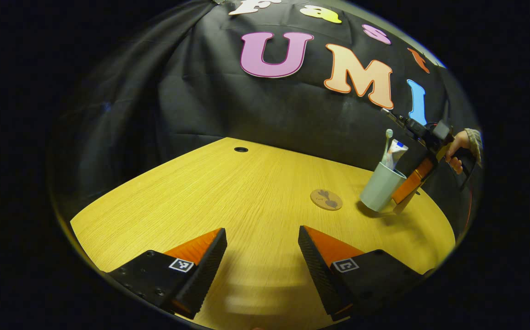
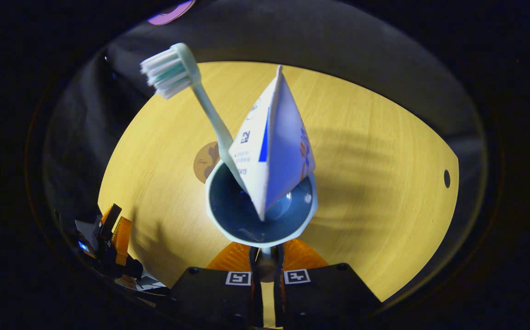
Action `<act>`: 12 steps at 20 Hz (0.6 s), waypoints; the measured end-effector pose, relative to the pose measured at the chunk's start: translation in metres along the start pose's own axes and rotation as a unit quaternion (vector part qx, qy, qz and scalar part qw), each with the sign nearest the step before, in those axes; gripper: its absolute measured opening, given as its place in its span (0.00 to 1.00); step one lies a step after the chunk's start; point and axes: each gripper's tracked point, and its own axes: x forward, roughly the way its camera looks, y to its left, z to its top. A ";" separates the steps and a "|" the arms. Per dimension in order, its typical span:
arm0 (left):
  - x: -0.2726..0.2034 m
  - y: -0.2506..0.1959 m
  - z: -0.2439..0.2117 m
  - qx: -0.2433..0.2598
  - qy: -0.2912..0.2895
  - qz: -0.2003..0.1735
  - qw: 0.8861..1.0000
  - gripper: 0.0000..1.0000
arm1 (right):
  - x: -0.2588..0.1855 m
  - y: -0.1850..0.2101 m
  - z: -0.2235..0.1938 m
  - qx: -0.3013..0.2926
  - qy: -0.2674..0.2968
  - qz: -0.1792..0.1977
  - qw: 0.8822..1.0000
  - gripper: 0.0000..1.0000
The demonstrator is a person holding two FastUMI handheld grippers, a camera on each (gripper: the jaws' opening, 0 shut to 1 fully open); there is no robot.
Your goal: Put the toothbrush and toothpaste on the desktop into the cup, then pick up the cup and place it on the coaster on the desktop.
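Two items, toothbrush (image 2: 187,82) and toothpaste (image 2: 274,146), stand in cup (image 2: 260,215). Right gripper (image 2: 265,261): jaws pinching the cup's near rim, cup lifted and tilted just beside coaster (image 1: 326,199), apparently in transit to it. Left gripper (image 1: 262,256): jaws spread, idle over desk (image 1: 228,192).
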 end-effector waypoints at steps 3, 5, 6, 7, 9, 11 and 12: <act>0.000 0.008 0.003 -0.008 -0.004 0.004 1.000 0.93 | 0.003 0.000 -0.001 -0.012 0.002 0.012 1.000 0.12; -0.002 0.015 0.001 -0.015 -0.002 0.008 1.000 0.93 | 0.003 0.000 0.000 -0.022 0.004 0.013 1.000 0.11; -0.002 0.019 0.001 -0.016 -0.001 0.012 1.000 0.93 | 0.003 -0.001 0.002 -0.027 0.005 0.011 1.000 0.12; -0.001 0.023 0.001 -0.018 0.001 0.016 1.000 0.93 | 0.002 0.001 0.003 -0.031 0.007 0.010 0.999 0.12; -0.002 0.033 0.000 -0.022 0.002 0.025 0.999 0.93 | 0.002 0.002 0.003 -0.036 0.010 0.007 0.999 0.12; -0.003 0.044 -0.002 -0.028 0.006 0.035 0.999 0.91 | 0.002 -0.001 0.002 -0.044 0.013 0.002 0.999 0.12; -0.004 0.048 -0.004 -0.029 0.008 0.041 0.999 0.93 | 0.001 -0.002 0.002 -0.046 0.016 0.001 0.999 0.12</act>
